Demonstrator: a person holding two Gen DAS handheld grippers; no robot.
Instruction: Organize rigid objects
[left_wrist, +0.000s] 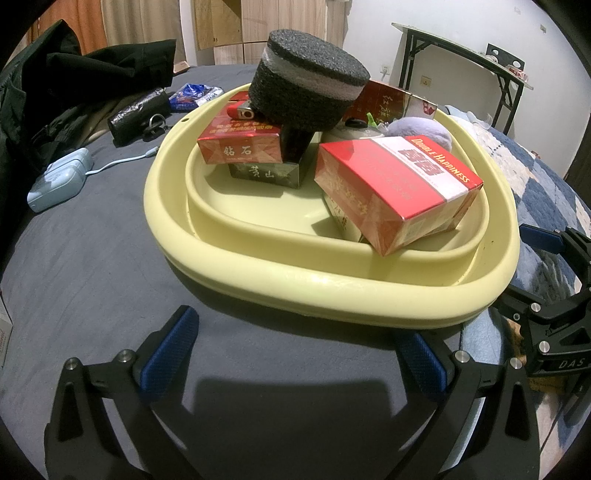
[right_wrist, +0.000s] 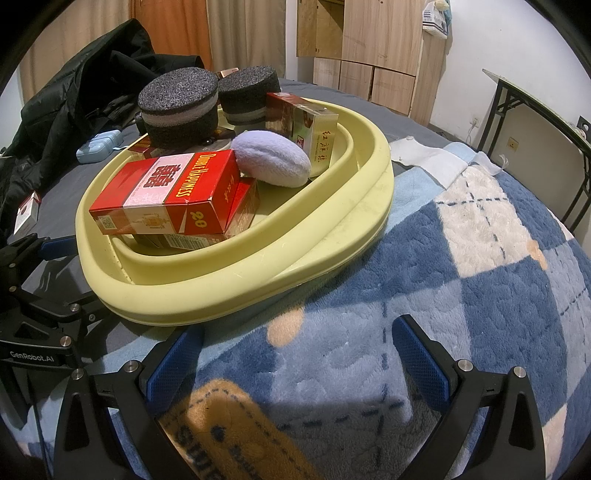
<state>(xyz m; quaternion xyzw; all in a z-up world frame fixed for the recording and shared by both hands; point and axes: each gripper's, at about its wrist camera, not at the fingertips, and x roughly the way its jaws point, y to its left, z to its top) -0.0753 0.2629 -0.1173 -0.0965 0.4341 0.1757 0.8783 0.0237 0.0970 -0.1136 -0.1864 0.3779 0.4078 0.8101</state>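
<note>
A pale yellow basin (left_wrist: 332, 291) (right_wrist: 229, 295) sits on the bed. In it lie a red Double Happiness box (left_wrist: 399, 188) (right_wrist: 166, 192), other cigarette boxes (left_wrist: 240, 142) (right_wrist: 310, 125), a red lighter (left_wrist: 240, 110), dark foam discs (left_wrist: 306, 88) (right_wrist: 177, 107) and a lilac plush pad (right_wrist: 271, 158). My left gripper (left_wrist: 295, 365) is open and empty, just in front of the basin's near rim. My right gripper (right_wrist: 295, 362) is open and empty over the blanket, beside the basin. Each gripper shows at the edge of the other's view.
On the grey sheet lie a light blue device with a cable (left_wrist: 59, 181), a black folded umbrella (left_wrist: 136, 114), a blue packet (left_wrist: 195, 94), dark clothing (left_wrist: 55, 85) and a small box (right_wrist: 27, 212). A blue checked blanket (right_wrist: 461, 295) covers the right side. A folding table (left_wrist: 461, 62) stands behind.
</note>
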